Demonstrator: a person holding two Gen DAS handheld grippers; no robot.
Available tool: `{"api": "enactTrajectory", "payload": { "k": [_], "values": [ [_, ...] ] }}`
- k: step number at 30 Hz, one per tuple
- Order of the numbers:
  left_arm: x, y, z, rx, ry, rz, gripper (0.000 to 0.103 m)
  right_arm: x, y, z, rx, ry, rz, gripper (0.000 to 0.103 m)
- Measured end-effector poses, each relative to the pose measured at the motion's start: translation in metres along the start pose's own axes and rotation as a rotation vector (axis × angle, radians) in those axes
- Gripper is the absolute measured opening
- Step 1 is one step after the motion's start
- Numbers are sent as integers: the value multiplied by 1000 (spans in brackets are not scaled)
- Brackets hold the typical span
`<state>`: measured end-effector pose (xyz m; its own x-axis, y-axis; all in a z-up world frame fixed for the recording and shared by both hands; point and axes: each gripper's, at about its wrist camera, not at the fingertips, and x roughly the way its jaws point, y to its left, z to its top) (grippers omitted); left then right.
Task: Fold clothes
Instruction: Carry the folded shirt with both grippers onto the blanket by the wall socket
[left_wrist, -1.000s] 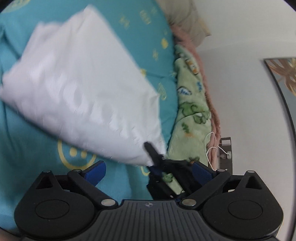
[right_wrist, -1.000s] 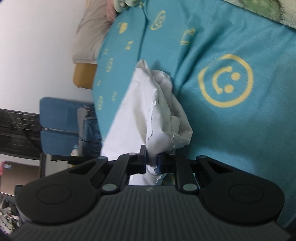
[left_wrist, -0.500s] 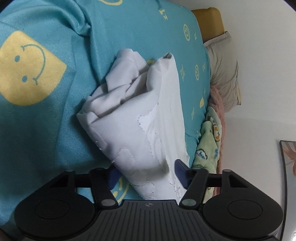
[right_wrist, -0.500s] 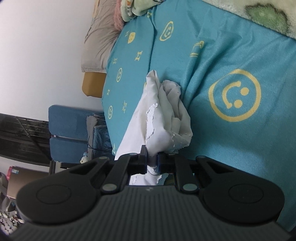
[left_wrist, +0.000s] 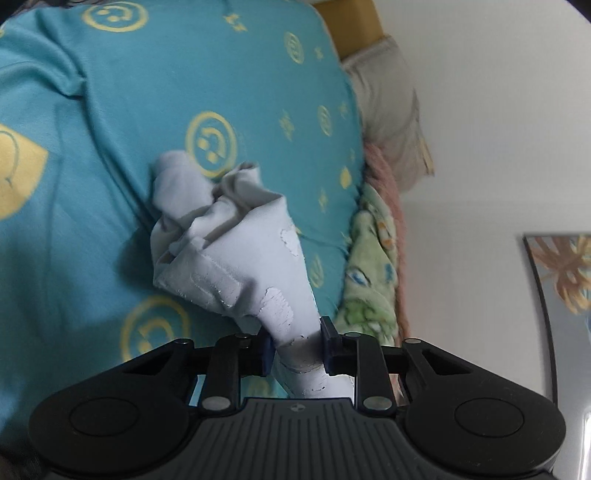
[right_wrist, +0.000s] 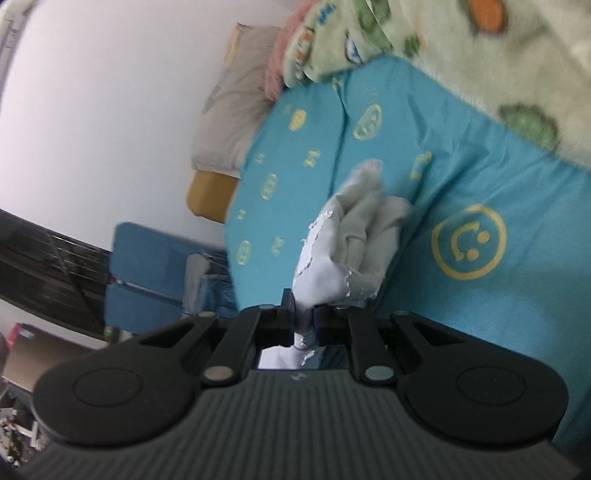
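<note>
Now that my left gripper (left_wrist: 295, 347) has clamped onto the white garment (left_wrist: 236, 254) it was only straddling half a second ago, both grip it; my right gripper (right_wrist: 303, 322) stays pinched, bunched cloth hanging above the teal bedsheet (left_wrist: 110, 110), so spreading comes next.

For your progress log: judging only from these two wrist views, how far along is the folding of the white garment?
Done: no neat fold shows; the white garment is bunched and crumpled above the blue bedsheet. In hand: the left gripper and the right gripper are each shut on a part of it. Left: spreading it flat on the sheet, then making every fold.
</note>
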<state>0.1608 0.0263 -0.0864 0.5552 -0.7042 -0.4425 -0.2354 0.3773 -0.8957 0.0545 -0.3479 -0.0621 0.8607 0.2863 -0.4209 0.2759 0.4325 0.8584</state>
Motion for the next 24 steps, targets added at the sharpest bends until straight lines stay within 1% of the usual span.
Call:
{"api": "enactTrajectory", "payload": {
  "k": [2, 8, 11, 15, 16, 18, 20, 22, 24],
  "values": [
    [5, -25, -12, 47, 35, -17, 26, -30, 3, 9, -11, -25, 9, 12],
    [76, -119, -56, 175, 140, -33, 26, -99, -3, 59, -15, -119, -27, 12],
    [112, -166, -78, 239, 192, -40, 26, -118, -7, 100, -19, -162, -68, 12],
    [159, -228, -108, 324, 262, -51, 25, -136, -5, 177, -45, -258, -136, 12],
    [170, -247, -119, 348, 272, -68, 25, -143, -1, 198, -61, -291, -143, 12],
    [188, -286, -149, 391, 287, -159, 25, -164, 15, 232, -133, -395, -123, 12],
    [201, -316, -178, 426, 305, -253, 25, -188, 32, 256, -206, -508, -102, 12],
    [201, -324, -201, 457, 309, -322, 25, -209, 46, 274, -278, -603, -93, 12],
    [220, -331, -218, 499, 294, -362, 25, -221, 46, 282, -336, -661, -113, 12]
  ]
}}
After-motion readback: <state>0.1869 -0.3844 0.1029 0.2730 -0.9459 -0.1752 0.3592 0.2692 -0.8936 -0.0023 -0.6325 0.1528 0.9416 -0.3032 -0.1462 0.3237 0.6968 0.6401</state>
